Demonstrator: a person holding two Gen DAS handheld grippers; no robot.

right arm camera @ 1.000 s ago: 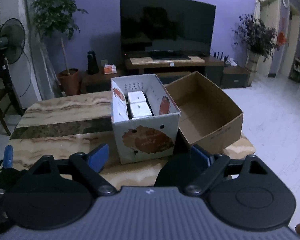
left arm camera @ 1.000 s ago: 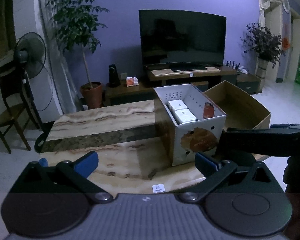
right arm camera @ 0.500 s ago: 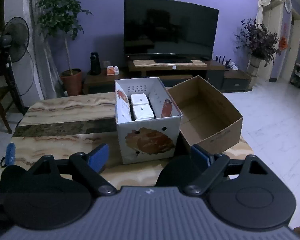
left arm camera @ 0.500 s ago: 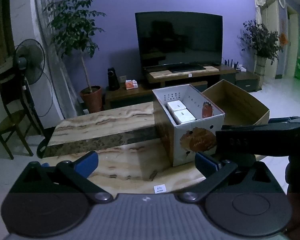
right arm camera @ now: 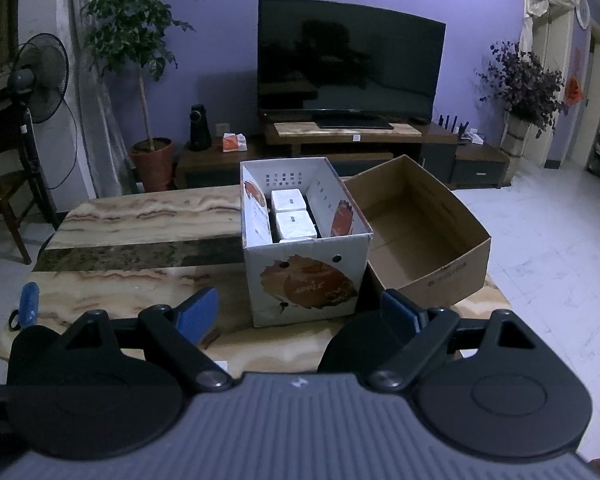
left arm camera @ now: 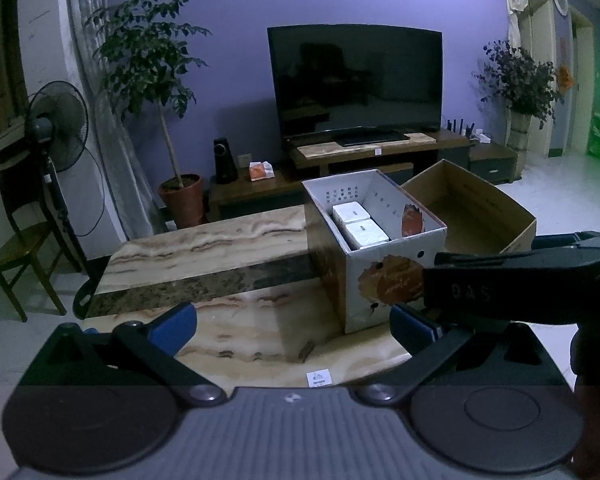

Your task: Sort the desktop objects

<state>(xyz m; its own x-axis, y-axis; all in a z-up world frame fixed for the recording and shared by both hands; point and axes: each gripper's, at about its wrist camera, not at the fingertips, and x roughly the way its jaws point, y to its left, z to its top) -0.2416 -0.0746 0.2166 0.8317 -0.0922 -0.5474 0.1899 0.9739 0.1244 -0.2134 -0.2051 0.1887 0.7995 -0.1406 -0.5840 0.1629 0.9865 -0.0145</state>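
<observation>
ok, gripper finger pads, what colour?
Blue pads on black arms, on both grippers; clearest in the right wrist view.

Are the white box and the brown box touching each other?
Touching. In the right wrist view, the white box presses its side against the brown box, with no tabletop showing between them.

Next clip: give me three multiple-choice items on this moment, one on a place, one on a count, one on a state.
1. The white packets lie:
A. in the printed white box
B. in the brown carton
C. on the table

2. White packets visible:
A. none
B. two
C. five

3. The right tool is:
A. shut on a packet
B. open, empty
C. shut on the carton

Answers:
1 A, they sit inside the printed white box.
2 B, two tops show side by side.
3 B, its blue pads stand apart with nothing between; the brown carton is empty.
</observation>
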